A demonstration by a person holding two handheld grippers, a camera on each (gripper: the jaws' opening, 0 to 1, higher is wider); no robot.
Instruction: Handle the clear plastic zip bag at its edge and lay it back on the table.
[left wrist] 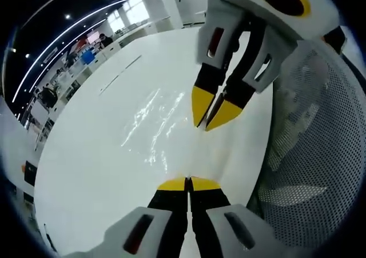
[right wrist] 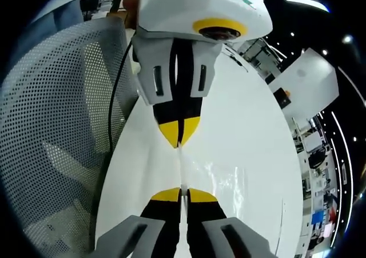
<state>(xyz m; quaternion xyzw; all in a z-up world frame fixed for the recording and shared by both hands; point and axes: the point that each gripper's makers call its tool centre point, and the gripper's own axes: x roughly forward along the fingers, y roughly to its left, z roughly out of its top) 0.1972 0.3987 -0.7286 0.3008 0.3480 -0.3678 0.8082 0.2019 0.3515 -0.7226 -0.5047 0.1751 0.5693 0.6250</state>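
Note:
The clear plastic zip bag (left wrist: 153,122) shows as a shiny, wrinkled sheet over the white table (left wrist: 86,155), and its edge is stretched taut between the two grippers. My left gripper (left wrist: 187,184) is shut on the near end of that edge. My right gripper (left wrist: 210,118) comes in from the upper right, facing the left one, its yellow tips pinched on the far end. In the right gripper view the right gripper (right wrist: 183,194) is shut on the bag's edge (right wrist: 182,169), the left gripper (right wrist: 179,137) is shut opposite it, and the bag (right wrist: 226,181) glints to the right.
A white mesh chair (left wrist: 320,155) stands close beside the table's edge, and it shows again as the mesh chair (right wrist: 51,126) with a black cable running along it. Desks, screens and people (left wrist: 51,95) fill the far room beyond the table.

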